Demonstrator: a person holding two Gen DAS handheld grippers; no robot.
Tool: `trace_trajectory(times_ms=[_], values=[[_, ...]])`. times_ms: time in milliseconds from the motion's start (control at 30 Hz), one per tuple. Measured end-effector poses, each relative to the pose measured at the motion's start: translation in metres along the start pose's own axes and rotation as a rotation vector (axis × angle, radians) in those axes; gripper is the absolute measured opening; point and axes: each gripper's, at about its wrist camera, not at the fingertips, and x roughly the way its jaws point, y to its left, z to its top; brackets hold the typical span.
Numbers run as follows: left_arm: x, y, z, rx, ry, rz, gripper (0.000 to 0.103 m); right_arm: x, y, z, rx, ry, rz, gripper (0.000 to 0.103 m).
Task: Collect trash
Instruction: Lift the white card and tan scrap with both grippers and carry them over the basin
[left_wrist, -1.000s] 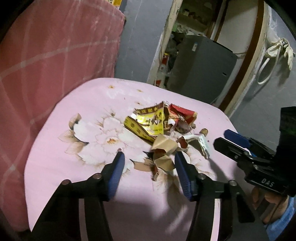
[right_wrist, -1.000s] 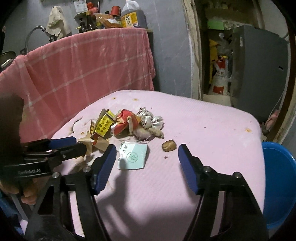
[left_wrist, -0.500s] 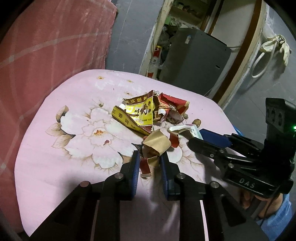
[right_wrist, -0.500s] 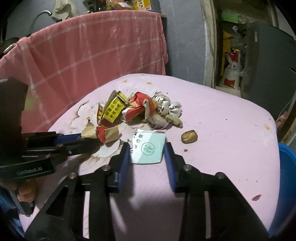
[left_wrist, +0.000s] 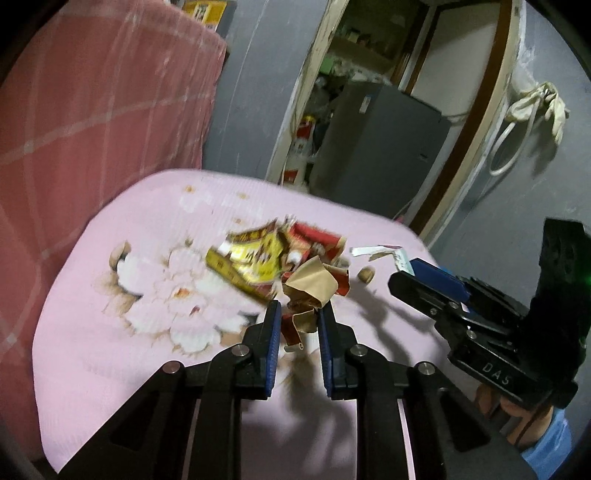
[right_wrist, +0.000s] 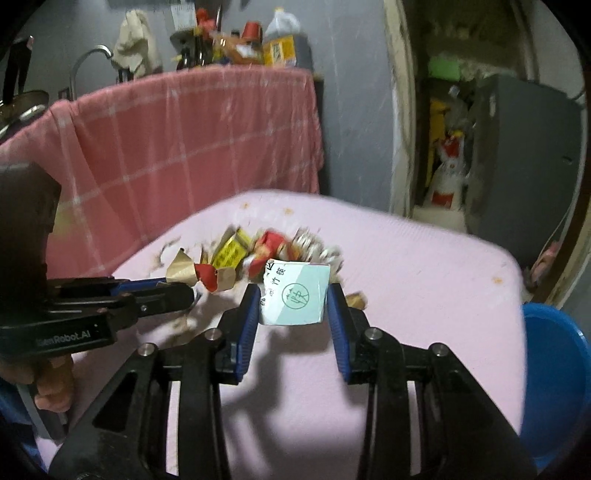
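A: Two grips. Left gripper (left_wrist: 297, 325) pinches the brown-and-red paper scrap (left_wrist: 308, 291) between narrow pads, scrap sticking out at 12 o'clock.

B: Right one?

A: Right gripper (right_wrist: 291, 301) clamps the pale green card (right_wrist: 295, 293) edge to edge, card lifted off the pink tablecloth (right_wrist: 424, 258). Both point slightly down.

B: Around?

A: Wrapper pile (right_wrist: 266, 249) at 11 o'clock of the card, small brown lump (left_wrist: 365, 275) near it, blue basin (right_wrist: 554, 369) at 3 o'clock off the table edge.
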Motion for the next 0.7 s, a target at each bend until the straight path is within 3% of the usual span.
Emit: trace_trajectory(times_ms=[367,700], values=[[-0.010,-0.052,0.037,0.075,-0.214,-0.058,0.016,-0.062,-0.026,0.011,0.054,-0.275,-0.177,0.036],[0.015,-0.119,0.057,0.199,-0.284,-0.171,0.017,-0.113,-0.069,0.006,0.111,-0.407,-0.377,0.036]])
